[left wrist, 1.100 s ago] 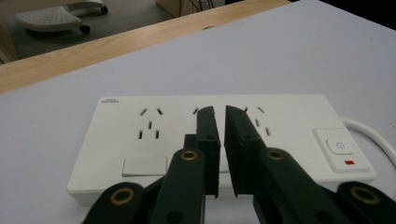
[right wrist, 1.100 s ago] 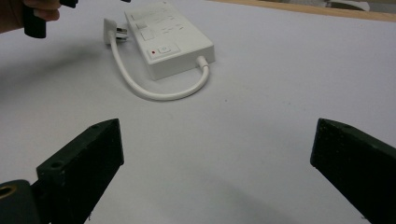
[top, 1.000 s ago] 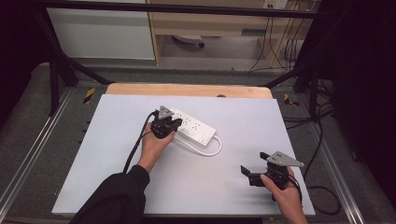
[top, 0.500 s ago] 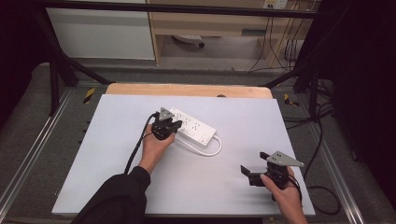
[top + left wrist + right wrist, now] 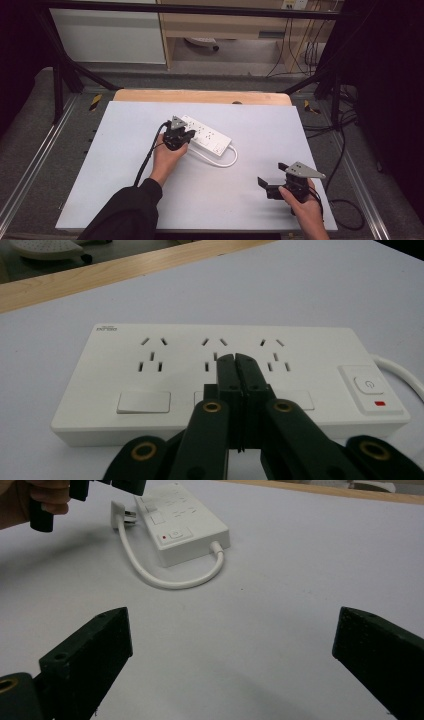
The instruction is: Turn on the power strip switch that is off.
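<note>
One item: white rigid plastic three-outlet power strip (image 5: pixel 207 139), table centre.
Left gripper (image 5: pixel 235 362): my jaws closed, empty, tips over its middle outlet.
Right gripper (image 5: pixel 272 187): open, idle, 5 o'clock.
Handling: light, stiff, slippery; grasp across the long edges.

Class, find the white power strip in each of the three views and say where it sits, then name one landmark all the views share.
High view: the power strip lies mid-table, slightly left, beside the left gripper.
Left gripper view: it spans the middle, just beyond the shut jaws.
Right gripper view: upper centre-left, its white cable looping toward the camera.
Shared landmark: the wooden table edge behind the strip.
</note>
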A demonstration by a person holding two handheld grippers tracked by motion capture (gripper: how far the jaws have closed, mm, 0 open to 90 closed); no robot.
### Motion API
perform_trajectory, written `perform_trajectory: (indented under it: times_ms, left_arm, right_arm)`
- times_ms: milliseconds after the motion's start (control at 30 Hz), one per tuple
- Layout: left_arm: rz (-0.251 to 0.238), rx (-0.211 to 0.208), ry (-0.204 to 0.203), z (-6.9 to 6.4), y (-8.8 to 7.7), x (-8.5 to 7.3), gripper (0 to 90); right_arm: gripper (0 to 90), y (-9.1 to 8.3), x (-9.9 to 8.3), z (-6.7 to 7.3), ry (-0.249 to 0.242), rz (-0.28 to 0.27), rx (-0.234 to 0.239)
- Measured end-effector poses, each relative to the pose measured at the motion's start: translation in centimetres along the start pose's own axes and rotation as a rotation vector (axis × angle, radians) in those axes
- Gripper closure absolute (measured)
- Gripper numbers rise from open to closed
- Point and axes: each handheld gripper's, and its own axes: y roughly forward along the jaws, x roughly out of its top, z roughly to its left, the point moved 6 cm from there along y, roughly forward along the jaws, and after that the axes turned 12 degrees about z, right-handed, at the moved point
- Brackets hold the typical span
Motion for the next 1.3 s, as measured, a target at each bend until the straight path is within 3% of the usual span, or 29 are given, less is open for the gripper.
perform_trajectory:
  times_ms: [900, 1067, 1300]
  left_arm:
    - [0.025, 0.007, 0.014, -0.2, 1.5, -0.5, 89.8]
    - [0.010, -0.016, -0.017, -0.2, 1.6, -0.3, 89.8]
    - [0.019, -0.003, 0.008, -0.4, 1.7, -0.4, 89.8]
  right_arm:
    - [3.1, 0.0, 0.0, 0.1, -0.001, -0.001, 0.003]
    - [3.1, 0.0, 0.0, 0.1, -0.002, 0.000, 0.004]
    - [3.1, 0.0, 0.0, 0.1, -0.001, -0.001, 0.005]
